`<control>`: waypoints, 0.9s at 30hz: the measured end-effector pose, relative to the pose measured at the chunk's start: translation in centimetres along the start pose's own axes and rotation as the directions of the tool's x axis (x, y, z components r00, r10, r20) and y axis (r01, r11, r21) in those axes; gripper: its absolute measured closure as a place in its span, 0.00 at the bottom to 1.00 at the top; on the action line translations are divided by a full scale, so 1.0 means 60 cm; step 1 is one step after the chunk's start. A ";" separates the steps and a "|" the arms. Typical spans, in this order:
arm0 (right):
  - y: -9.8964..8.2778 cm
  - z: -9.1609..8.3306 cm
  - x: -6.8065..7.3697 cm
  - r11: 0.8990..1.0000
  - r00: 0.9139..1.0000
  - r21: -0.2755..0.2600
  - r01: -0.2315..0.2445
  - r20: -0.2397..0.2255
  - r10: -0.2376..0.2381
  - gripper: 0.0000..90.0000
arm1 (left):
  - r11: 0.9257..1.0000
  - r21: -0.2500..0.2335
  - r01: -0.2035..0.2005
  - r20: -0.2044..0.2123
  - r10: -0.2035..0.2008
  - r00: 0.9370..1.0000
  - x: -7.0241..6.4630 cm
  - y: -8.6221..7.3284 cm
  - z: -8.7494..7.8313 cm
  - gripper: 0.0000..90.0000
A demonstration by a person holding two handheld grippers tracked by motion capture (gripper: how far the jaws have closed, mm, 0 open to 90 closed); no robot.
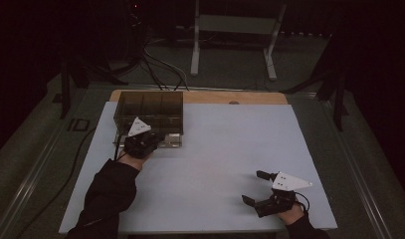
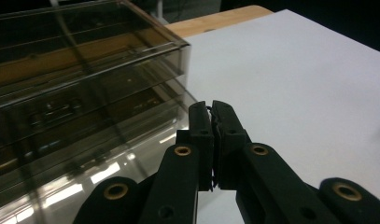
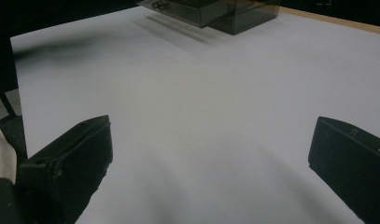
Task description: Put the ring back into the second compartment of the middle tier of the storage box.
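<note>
Smoky brown clear box (image 1: pixel 149 110), white table (image 1: pixel 225 149).

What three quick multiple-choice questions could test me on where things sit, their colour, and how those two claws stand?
1. Where is the box?
A. far left part of the white table top
B. near right corner
C. on the floor

2. What colour is the box?
A. bright red
B. smoky see-through brown
C. solid white

3. How do the jaws stand?
A. both shut
B. both open
C. left gripper shut, right gripper open

Key: 1 A, the high view shows it far left; 2 B, its inner dividers show through tinted walls; 3 C, left jaws meet with nothing between, right jaws stand wide apart.
</note>
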State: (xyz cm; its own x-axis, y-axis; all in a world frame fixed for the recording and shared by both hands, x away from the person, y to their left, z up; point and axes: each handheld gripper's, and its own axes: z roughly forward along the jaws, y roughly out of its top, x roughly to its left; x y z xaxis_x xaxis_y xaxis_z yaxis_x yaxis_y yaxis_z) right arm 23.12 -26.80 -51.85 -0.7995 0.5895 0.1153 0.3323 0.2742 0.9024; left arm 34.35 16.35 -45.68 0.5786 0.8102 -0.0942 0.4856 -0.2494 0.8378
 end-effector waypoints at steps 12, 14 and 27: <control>0.000 0.000 0.000 1.000 1.000 0.000 0.000 0.001 0.000 0.00 | 0.999 -0.011 0.035 -0.058 -0.035 0.998 0.030 -0.007 -0.004 1.00; 0.000 0.000 0.000 1.000 1.000 0.001 0.001 0.001 -0.001 0.00 | 0.999 -0.013 0.043 -0.065 -0.043 0.997 0.035 -0.008 -0.005 1.00; -0.001 0.000 0.000 1.000 1.000 0.001 -0.001 0.000 0.001 0.00 | 0.996 -0.016 0.085 -0.121 -0.086 0.989 0.064 -0.020 -0.005 1.00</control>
State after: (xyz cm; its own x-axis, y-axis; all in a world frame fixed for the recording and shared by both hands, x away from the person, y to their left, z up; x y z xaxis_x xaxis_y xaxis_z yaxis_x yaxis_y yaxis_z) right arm 23.12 -26.80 -51.89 -0.7993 0.5895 0.1166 0.3337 0.2740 0.9020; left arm 35.80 19.92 -46.85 0.4512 0.8868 -0.1001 0.5223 -0.1714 0.8354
